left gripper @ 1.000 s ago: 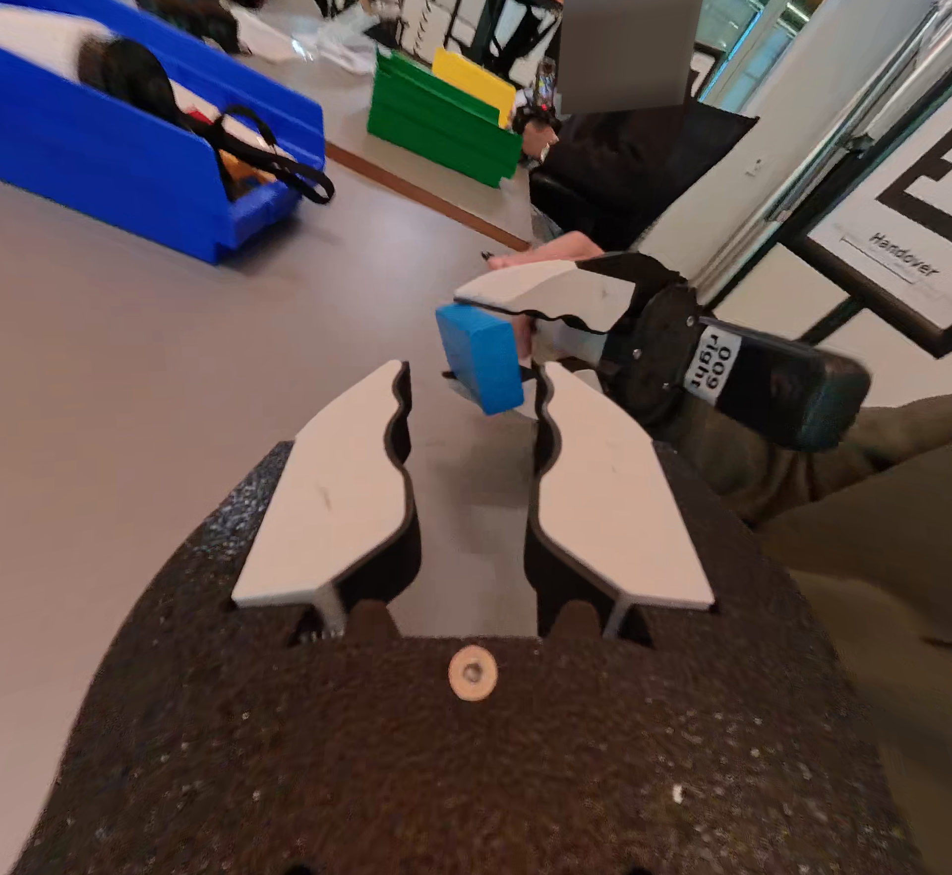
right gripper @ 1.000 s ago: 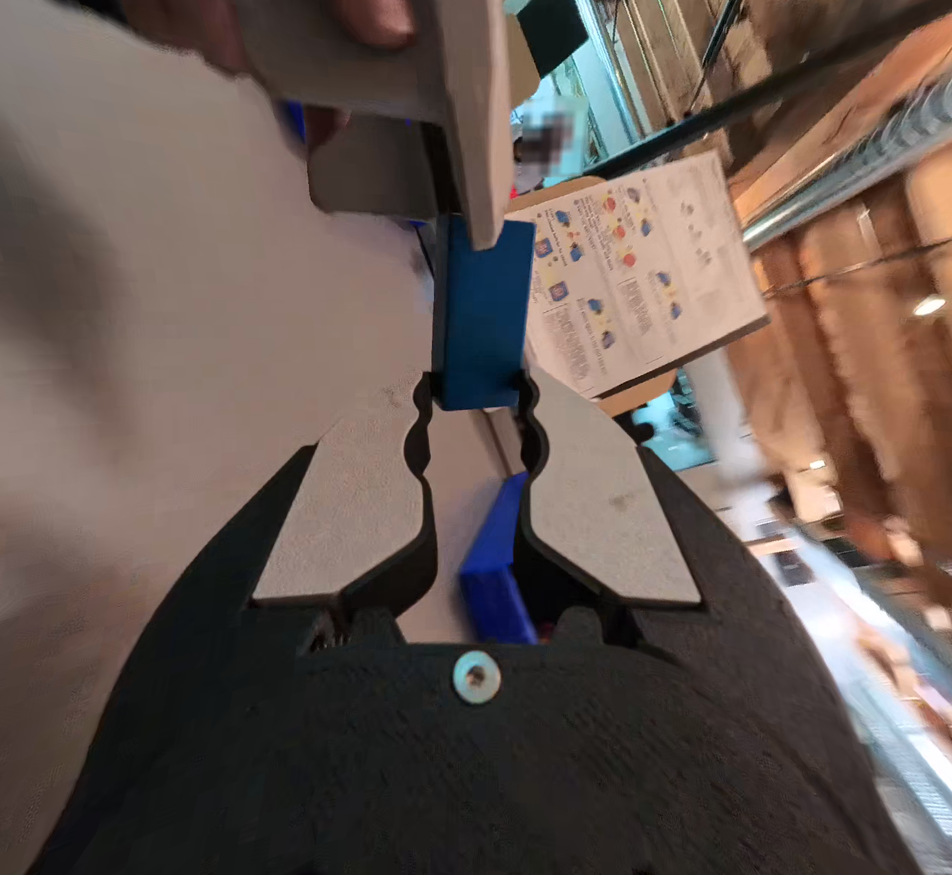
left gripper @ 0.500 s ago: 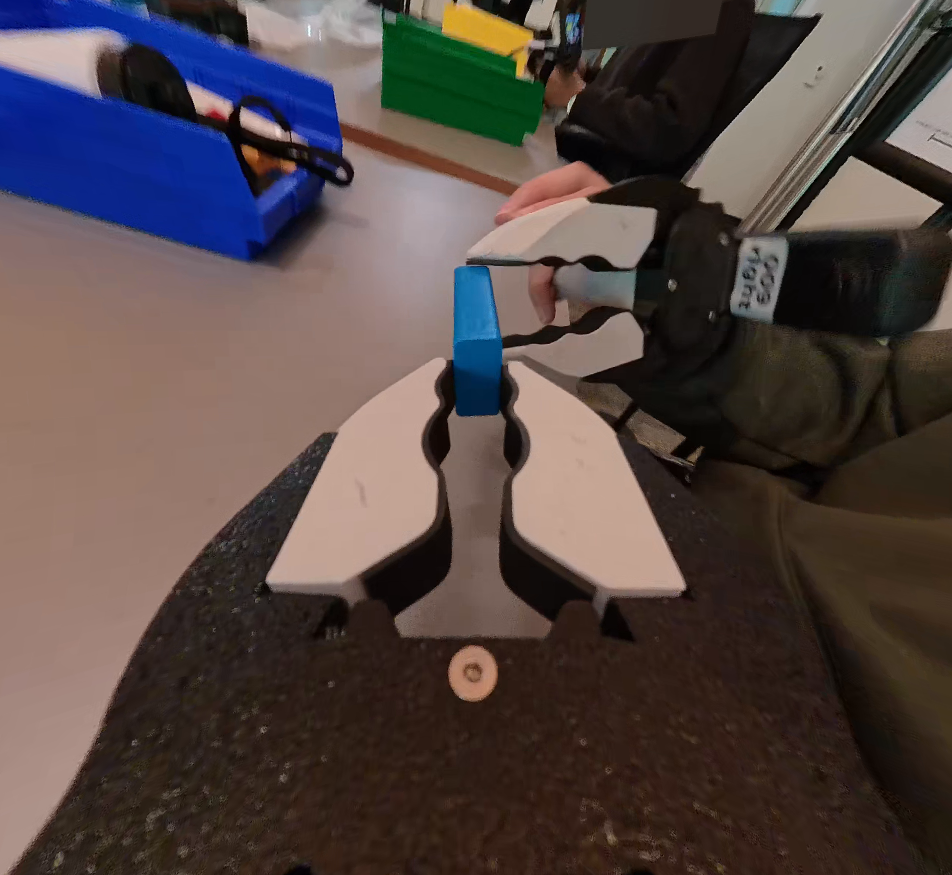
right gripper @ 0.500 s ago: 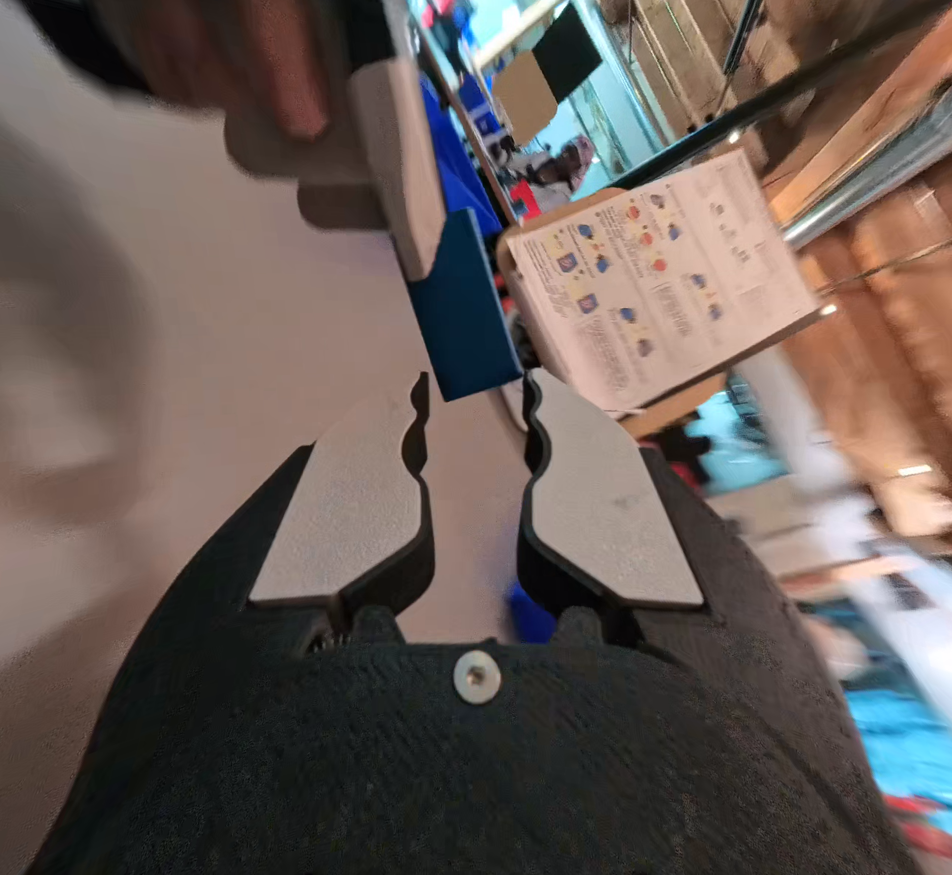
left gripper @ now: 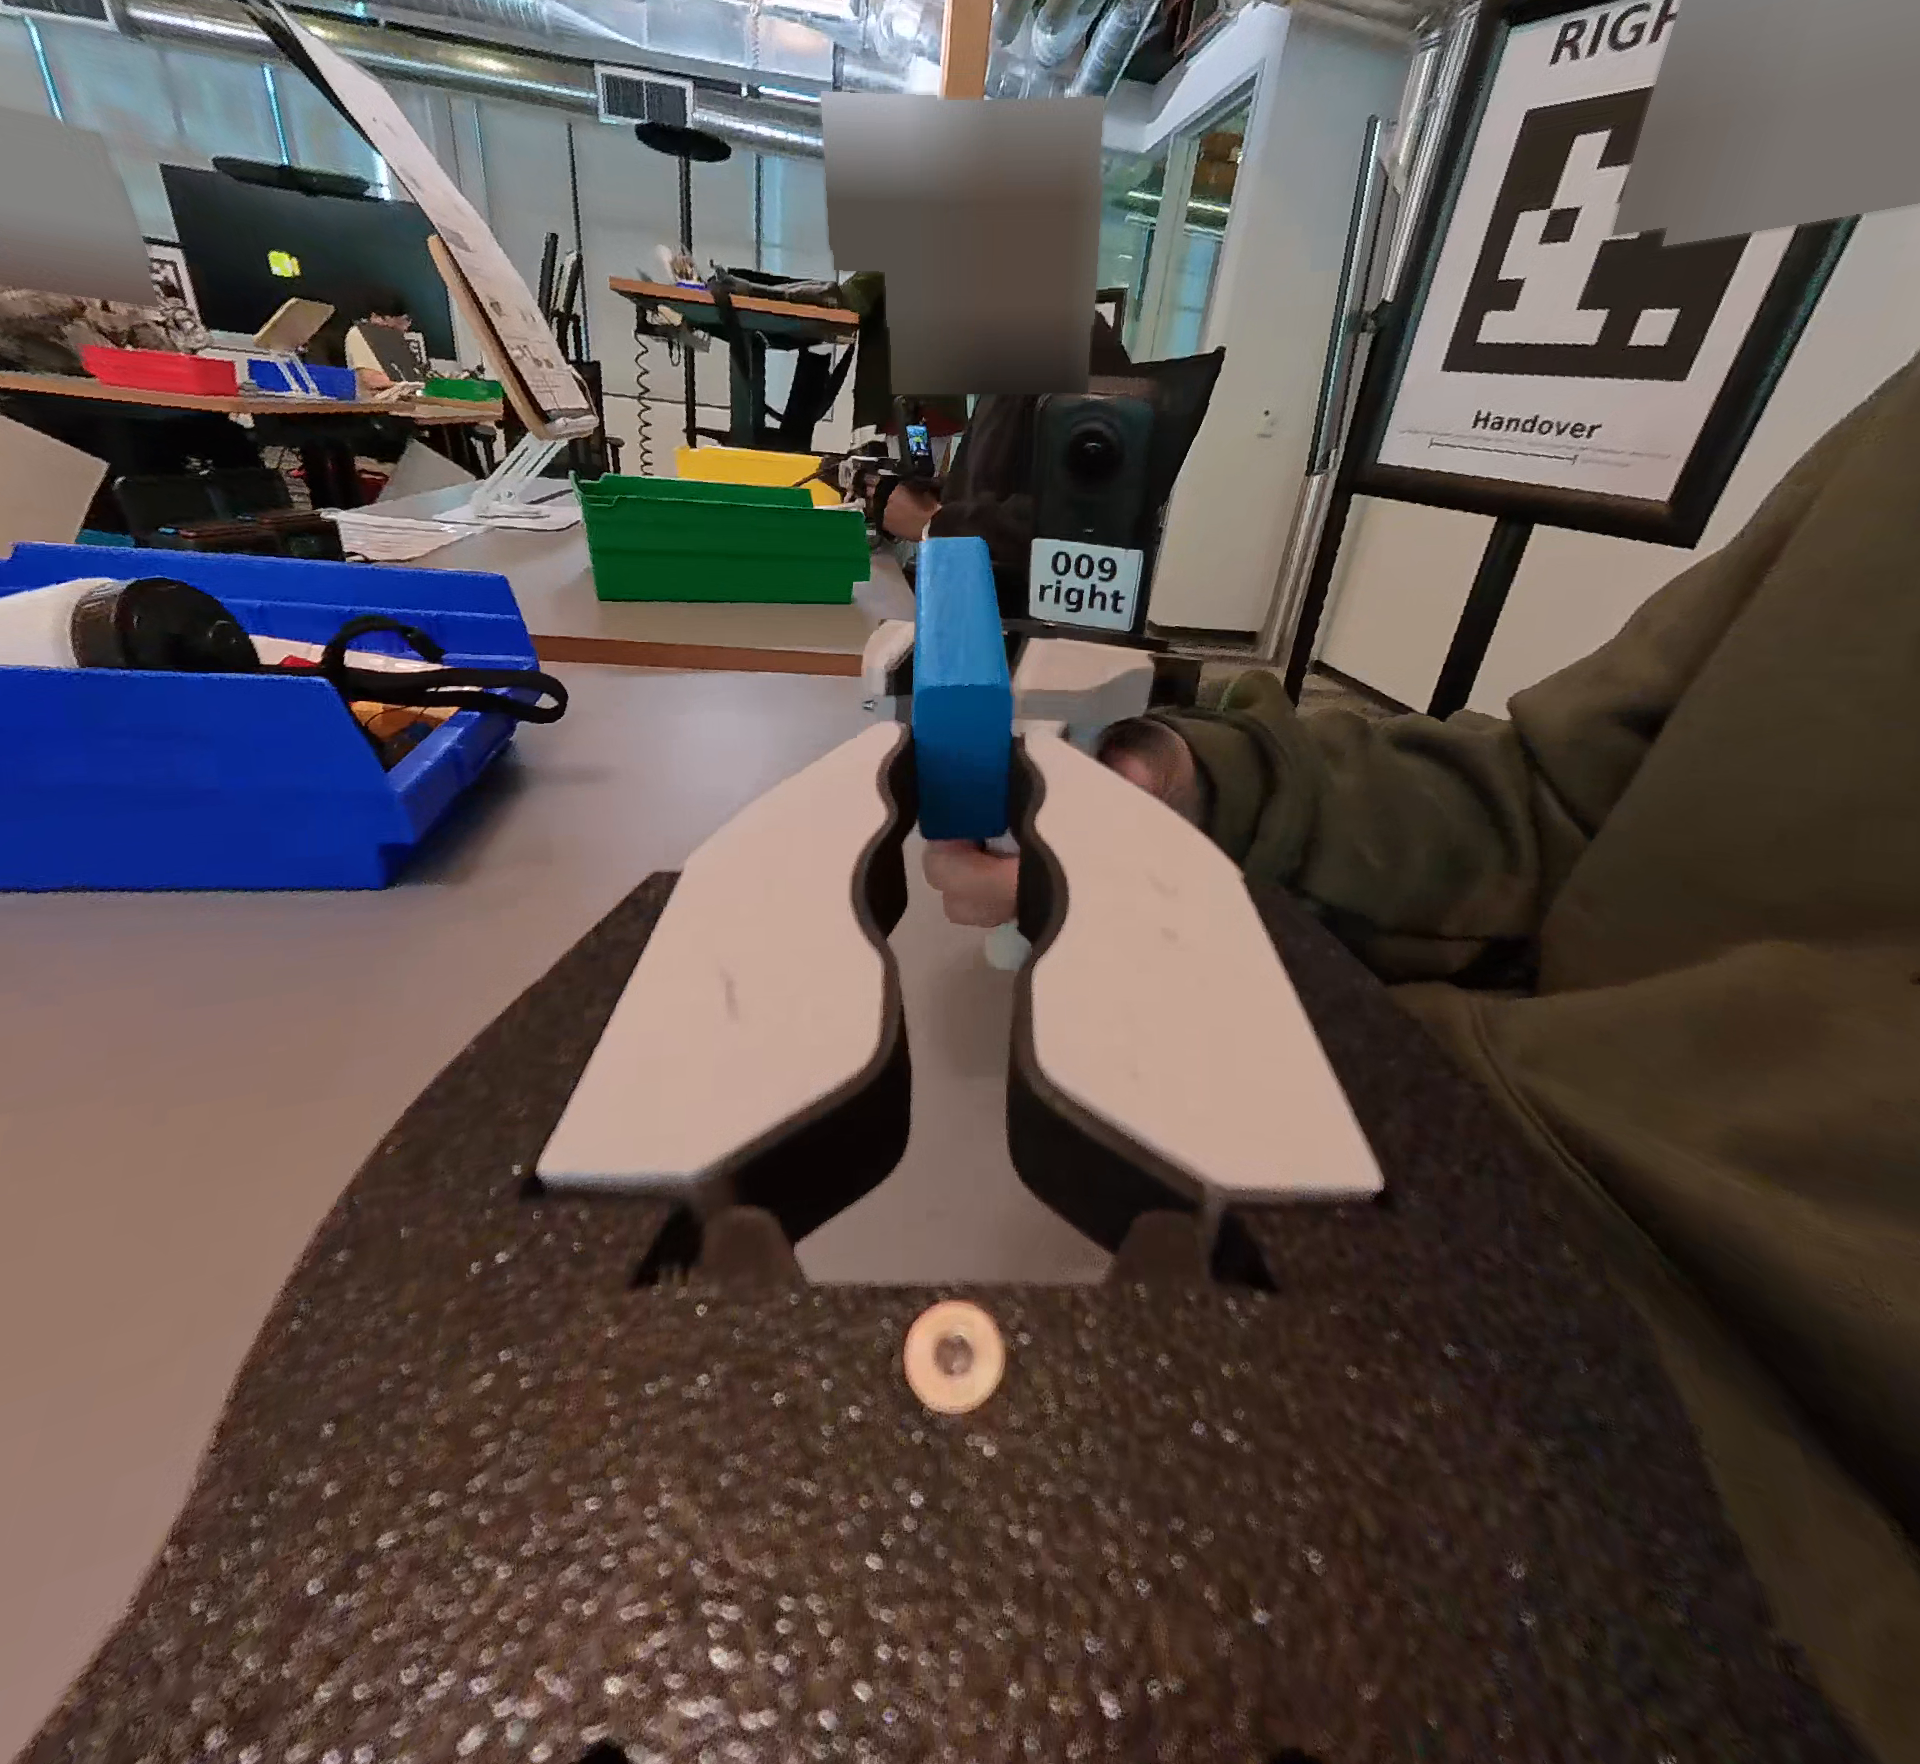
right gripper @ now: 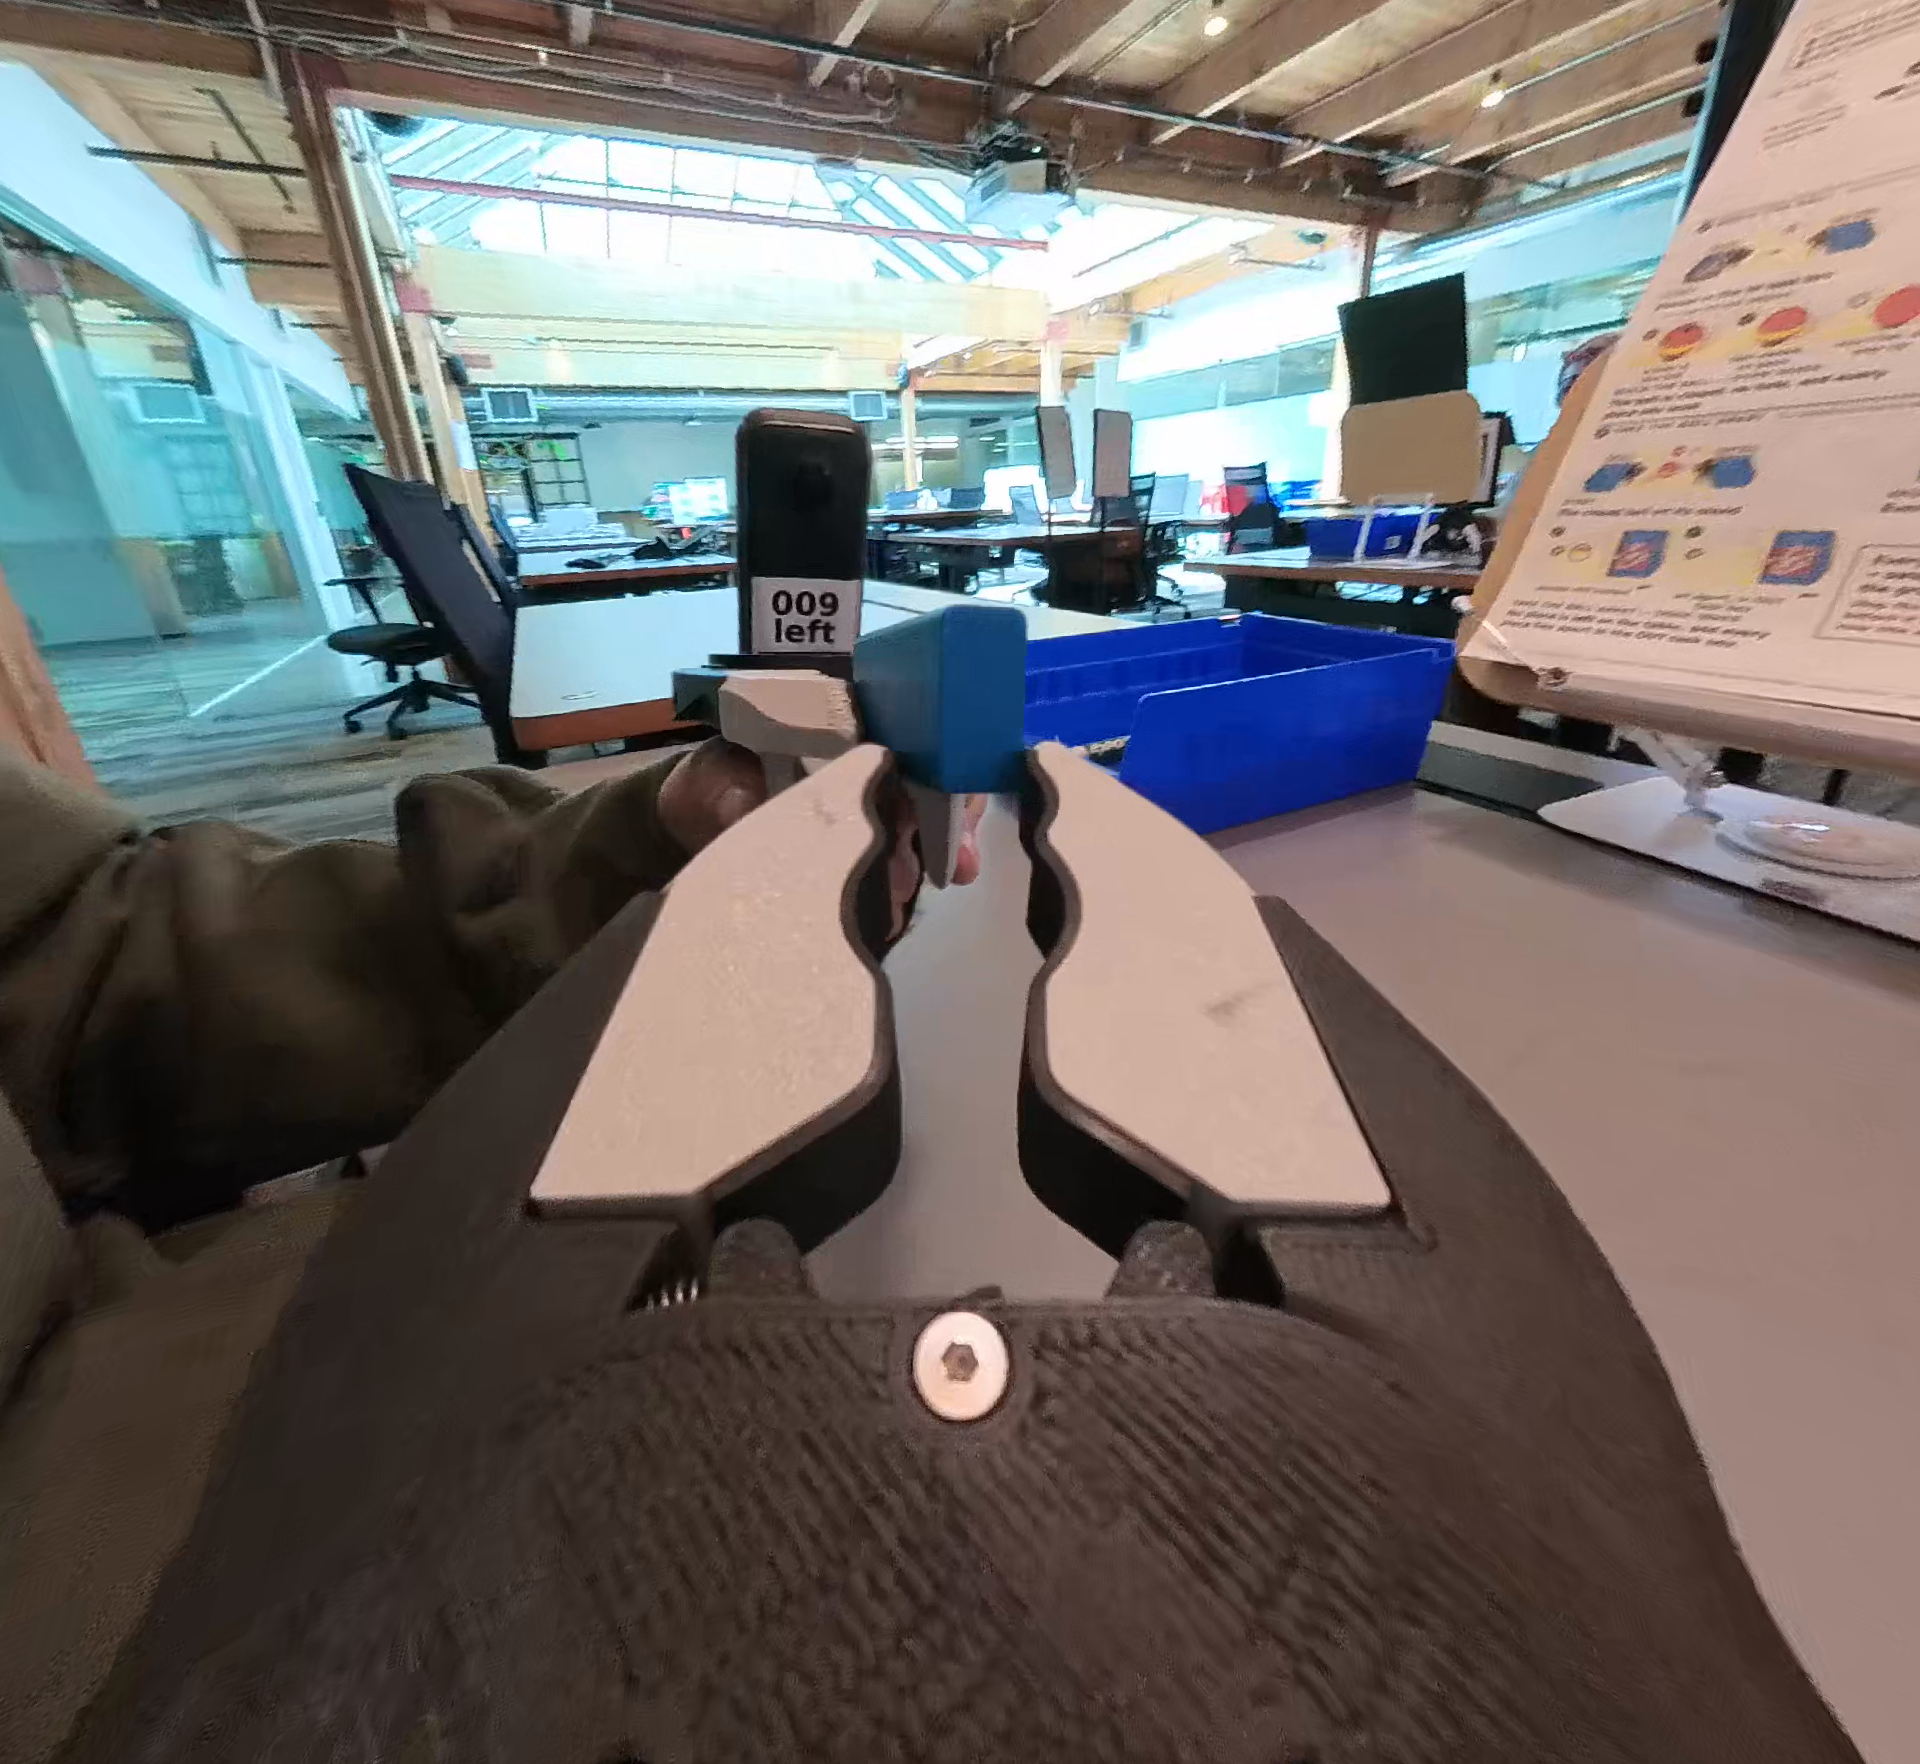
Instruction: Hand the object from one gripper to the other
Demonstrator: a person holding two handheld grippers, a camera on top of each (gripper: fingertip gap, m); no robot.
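Note:
A blue block (left gripper: 961, 727) stands upright, pinched across its thin side between my left gripper's (left gripper: 961, 750) fingertips, above the grey table (left gripper: 208, 1039). The left gripper is shut on it. The right gripper's fingers (left gripper: 1081, 680) show just behind the block, facing me, one on each side. In the right wrist view my right gripper (right gripper: 961, 760) has its fingers apart and holds nothing. The block (right gripper: 966, 706) sits just beyond its tips, with the left gripper's finger (right gripper: 784, 712) on the block's left side. A hand in an olive sleeve (left gripper: 1455, 800) holds the right gripper.
A blue bin (left gripper: 208, 758) with a roll and straps stands at the left, and it also shows in the right wrist view (right gripper: 1247, 706). A green bin (left gripper: 717, 540) and a yellow bin (left gripper: 748, 465) stand farther back. A sheet on a stand (right gripper: 1714, 467) is at the right. A framed marker sign (left gripper: 1579, 260) stands behind. My left and right fingertips are right by each other.
The right gripper let go of the blue block and the left gripper closed on it. Both grippers have since swung level and now face each other with the block between them.

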